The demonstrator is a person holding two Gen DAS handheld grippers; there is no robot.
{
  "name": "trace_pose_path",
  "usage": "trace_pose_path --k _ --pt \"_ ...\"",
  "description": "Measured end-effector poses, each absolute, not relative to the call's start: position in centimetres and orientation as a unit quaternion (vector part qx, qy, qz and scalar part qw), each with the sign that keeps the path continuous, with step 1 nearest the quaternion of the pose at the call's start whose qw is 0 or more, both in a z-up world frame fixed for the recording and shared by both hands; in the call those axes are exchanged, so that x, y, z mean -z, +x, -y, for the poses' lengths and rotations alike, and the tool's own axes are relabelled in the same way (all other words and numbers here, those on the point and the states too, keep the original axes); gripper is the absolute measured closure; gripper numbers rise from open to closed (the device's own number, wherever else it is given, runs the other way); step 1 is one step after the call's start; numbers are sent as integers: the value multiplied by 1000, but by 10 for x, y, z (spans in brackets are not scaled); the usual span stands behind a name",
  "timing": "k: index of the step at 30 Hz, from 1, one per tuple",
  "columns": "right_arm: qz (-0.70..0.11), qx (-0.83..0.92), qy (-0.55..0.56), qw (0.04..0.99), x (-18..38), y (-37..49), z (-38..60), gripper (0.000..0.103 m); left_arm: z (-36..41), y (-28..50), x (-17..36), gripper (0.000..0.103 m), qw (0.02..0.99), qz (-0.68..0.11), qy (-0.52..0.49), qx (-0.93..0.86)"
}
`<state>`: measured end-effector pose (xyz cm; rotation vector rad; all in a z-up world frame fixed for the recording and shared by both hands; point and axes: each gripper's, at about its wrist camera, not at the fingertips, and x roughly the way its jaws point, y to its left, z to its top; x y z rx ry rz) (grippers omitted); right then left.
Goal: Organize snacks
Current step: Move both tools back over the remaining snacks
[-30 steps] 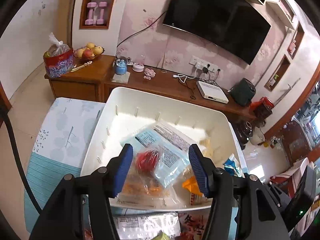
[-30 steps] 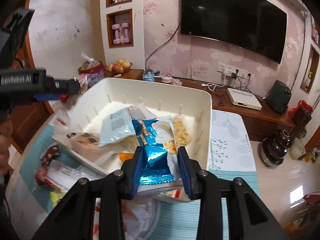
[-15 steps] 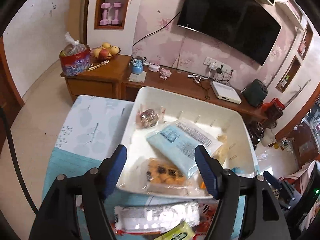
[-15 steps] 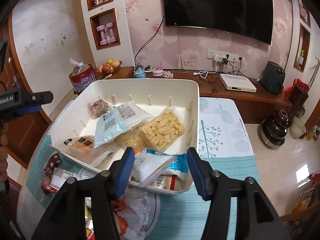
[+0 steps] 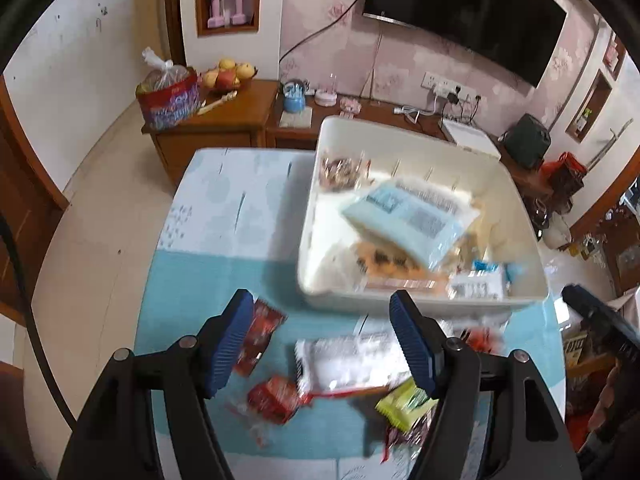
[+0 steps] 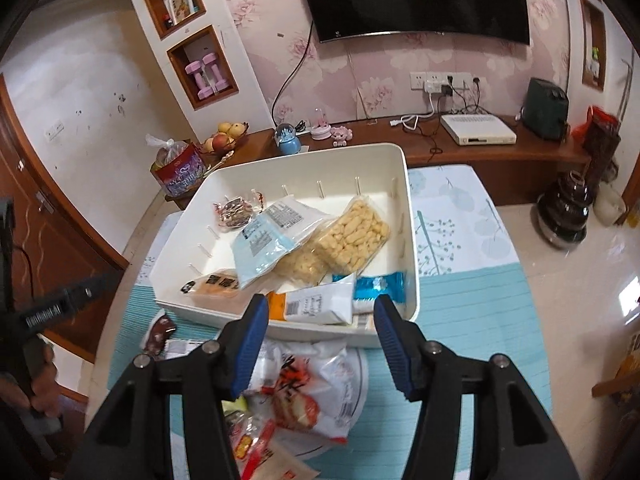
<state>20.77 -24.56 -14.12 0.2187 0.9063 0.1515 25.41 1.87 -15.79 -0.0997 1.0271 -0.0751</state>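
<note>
Your left claw (image 5: 322, 344) is released and empty: a second ago a red-centred packet sat between its jaws over the bin, and now that packet lies at the far left inside the white bin (image 5: 424, 140), while the claw hangs over the loose snacks on the near side of the worktop (image 5: 216, 208). Your right claw (image 6: 318, 340) is also released, holding nothing; the blue foil bag (image 6: 378, 284) it gripped a second ago now rests in the near right corner of the bin beside a white packet (image 6: 316, 304). Both claws' jaws have just been opening, with nothing between them now.

So two more snacks are stowed. Left on the worktop are the red wrappers (image 5: 276, 396), a long white packet (image 5: 348, 360) and a yellow-green one (image 5: 404, 404) under your left claw, and the large white bag (image 6: 316, 384) under your right. Those look like your next picks.
</note>
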Motion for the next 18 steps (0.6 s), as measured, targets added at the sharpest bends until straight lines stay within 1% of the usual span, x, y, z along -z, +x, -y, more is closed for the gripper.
trace_pose_path --k 10,18 --pt "-480 -72 192 853 151 194 240 48 -47 218 198 34 830 -556 -31 37" --pt "-517 -49 262 814 170 187 224 48 -54 210 224 34 810 -584 0 56"
